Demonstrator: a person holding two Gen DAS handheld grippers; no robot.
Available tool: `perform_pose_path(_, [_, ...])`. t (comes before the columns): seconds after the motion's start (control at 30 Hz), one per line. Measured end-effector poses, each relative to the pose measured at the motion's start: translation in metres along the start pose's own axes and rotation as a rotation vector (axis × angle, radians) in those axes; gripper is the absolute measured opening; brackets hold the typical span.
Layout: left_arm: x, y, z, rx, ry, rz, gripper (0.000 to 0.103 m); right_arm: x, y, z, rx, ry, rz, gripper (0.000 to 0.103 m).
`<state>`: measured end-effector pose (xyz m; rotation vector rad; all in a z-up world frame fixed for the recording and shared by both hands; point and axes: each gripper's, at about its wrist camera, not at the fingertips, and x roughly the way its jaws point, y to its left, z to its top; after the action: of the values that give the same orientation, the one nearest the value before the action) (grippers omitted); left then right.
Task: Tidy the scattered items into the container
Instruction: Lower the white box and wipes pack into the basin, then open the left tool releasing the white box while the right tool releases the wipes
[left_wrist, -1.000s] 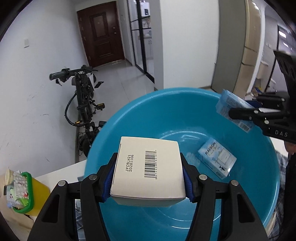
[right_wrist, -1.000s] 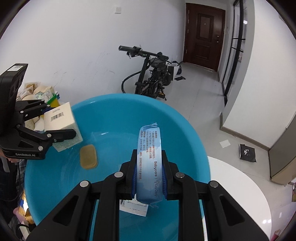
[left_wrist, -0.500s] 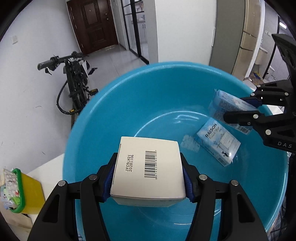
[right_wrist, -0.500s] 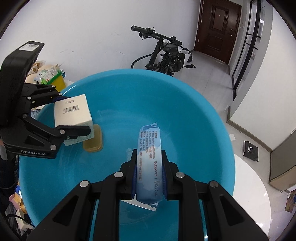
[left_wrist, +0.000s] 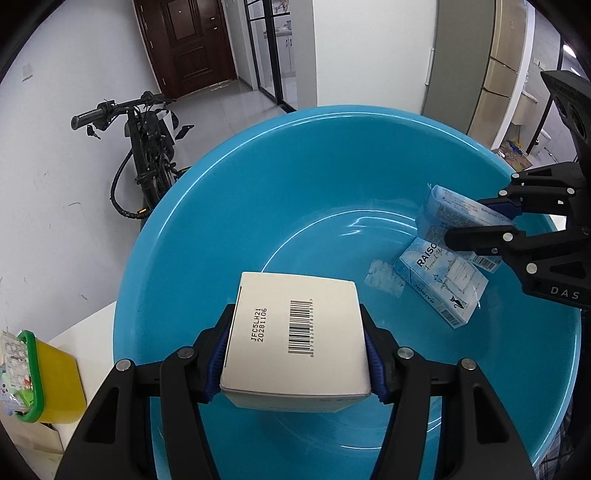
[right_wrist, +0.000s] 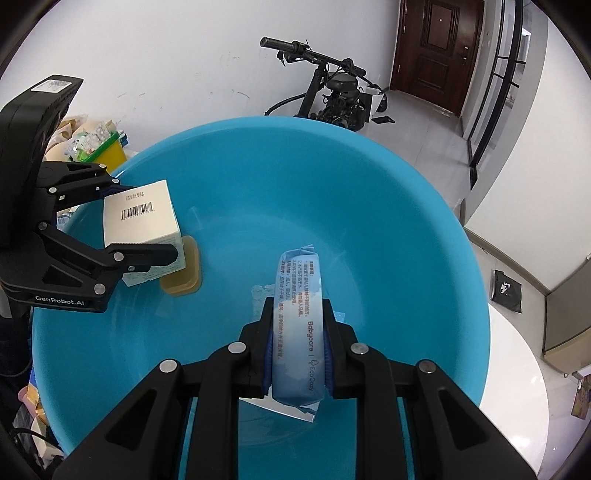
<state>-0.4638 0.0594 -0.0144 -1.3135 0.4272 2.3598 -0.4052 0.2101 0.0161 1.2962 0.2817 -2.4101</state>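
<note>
A big blue basin (left_wrist: 258, 221) fills both views, and it also shows in the right wrist view (right_wrist: 369, 192). My left gripper (left_wrist: 297, 354) is shut on a white barcoded box (left_wrist: 295, 332) and holds it over the basin's near side; the box also shows in the right wrist view (right_wrist: 138, 221). My right gripper (right_wrist: 297, 354) is shut on a light blue tissue pack (right_wrist: 297, 314), held over the basin; the pack also shows in the left wrist view (left_wrist: 454, 212). A blue Raison box (left_wrist: 439, 280) lies on the basin floor under the right gripper. A tan soap bar (right_wrist: 183, 273) lies below the white box.
The basin stands on a white round table (right_wrist: 517, 369). A yellow bin with a green rim (left_wrist: 48, 376) full of small packs stands to the left. A black bicycle (left_wrist: 144, 147) leans on the wall behind. A small clear wrapper (left_wrist: 384, 278) lies in the basin.
Both grippers have moved forward and down over the basin with their items still held. The basin now fills more of each view.
</note>
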Motion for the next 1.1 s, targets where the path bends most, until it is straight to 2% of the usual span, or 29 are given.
perform_pose_path(0.43, [0.004, 0.001, 0.003, -0.004, 0.023, -0.007, 0.063, 0.002, -0.001, 0.002, 0.003, 0.006, 0.000, 0.019])
perform_pose_path(0.6, [0.008, -0.004, 0.004, 0.022, 0.045, 0.021, 0.064, 0.001, -0.001, 0.002, 0.002, 0.007, 0.000, 0.019])
perform_pose_path(0.73, [0.005, -0.002, 0.005, 0.013, 0.029, 0.014, 0.068, 0.002, -0.002, 0.002, 0.002, 0.009, -0.004, 0.019])
perform_pose_path(1.1, [-0.009, 0.011, 0.009, -0.051, -0.024, -0.006, 0.068, 0.006, -0.005, 0.001, 0.003, 0.024, -0.006, 0.019])
